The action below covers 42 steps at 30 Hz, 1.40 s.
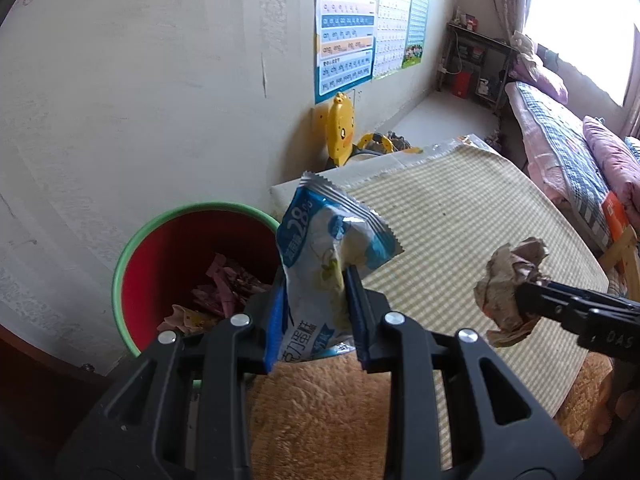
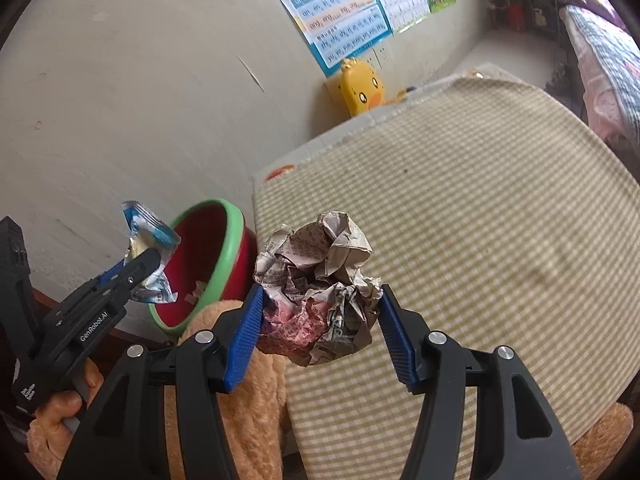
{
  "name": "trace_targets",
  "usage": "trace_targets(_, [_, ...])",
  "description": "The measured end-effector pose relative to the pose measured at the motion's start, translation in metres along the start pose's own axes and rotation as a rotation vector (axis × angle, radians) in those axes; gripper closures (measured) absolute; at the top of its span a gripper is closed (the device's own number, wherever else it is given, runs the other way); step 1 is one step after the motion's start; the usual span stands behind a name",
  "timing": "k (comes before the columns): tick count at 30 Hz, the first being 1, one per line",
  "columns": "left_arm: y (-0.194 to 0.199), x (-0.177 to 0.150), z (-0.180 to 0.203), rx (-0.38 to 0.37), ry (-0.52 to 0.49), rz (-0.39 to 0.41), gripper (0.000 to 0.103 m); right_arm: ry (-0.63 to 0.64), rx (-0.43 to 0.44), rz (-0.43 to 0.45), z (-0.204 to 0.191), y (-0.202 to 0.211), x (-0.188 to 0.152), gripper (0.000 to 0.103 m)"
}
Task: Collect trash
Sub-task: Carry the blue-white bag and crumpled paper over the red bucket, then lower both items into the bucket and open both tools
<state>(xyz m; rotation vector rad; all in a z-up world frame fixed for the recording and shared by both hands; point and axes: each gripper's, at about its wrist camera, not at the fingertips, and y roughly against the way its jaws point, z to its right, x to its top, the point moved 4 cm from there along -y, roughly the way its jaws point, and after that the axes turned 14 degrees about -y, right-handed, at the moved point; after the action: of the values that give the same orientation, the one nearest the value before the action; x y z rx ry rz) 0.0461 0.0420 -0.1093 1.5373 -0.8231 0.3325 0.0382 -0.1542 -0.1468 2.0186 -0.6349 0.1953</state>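
Note:
My left gripper (image 1: 316, 292) is shut on a blue and white snack wrapper (image 1: 332, 240) and holds it in the air by the right rim of a red bin with a green rim (image 1: 160, 224). The bin holds pink and printed scraps. My right gripper (image 2: 322, 300) is shut on a crumpled newspaper ball (image 2: 316, 284) above the checked tabletop (image 2: 480, 220). In the right wrist view the left gripper (image 2: 140, 268), the wrapper (image 2: 148, 236) and the bin (image 2: 228, 232) show at the left. In the left wrist view the right gripper (image 1: 524, 300) and the paper ball (image 1: 508, 284) show at the right.
A plastered wall (image 1: 140, 100) stands behind the bin, with posters (image 1: 348, 40) on it. A yellow duck toy (image 1: 340, 128) stands beyond the table. A tan plush cover (image 1: 320, 408) lies under the grippers. A bed (image 1: 560, 136) and a shelf (image 1: 476, 64) are at the far right.

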Motion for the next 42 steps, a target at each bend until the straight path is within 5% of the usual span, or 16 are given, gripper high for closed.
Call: trace_targets(42, [-0.002,-0.026,-0.103,0.124,0.173,-0.019,0.075,0.174,0.048,-0.031,-0.106,-0.042,0.008,0.048])
